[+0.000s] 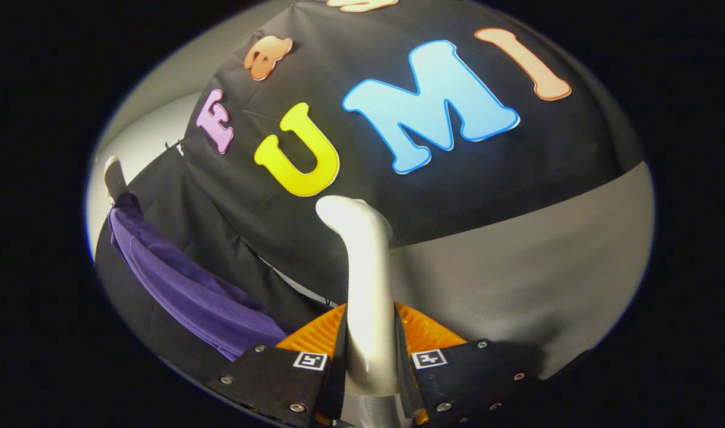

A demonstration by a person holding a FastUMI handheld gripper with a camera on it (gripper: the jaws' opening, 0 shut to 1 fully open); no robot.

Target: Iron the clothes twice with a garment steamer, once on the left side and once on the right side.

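Fingers (371, 356) bear square coded markers; screws stud their mounts.

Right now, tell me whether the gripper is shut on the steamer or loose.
Shut on it: both fingers of the gripper press the steamer handle's sides, no gap visible.

A pale garment steamer (365, 285) stands upright between the fingers; purple ribbed clothes (184, 285) hang leftward.

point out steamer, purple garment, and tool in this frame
steamer (367, 285): gripper view, on its pale handle, clamped between the fingers.
purple garment (184, 285): gripper view, on the hanging ribbed cloth.
tool (369, 356): gripper view, midway between the fingertips, shut on the steamer.
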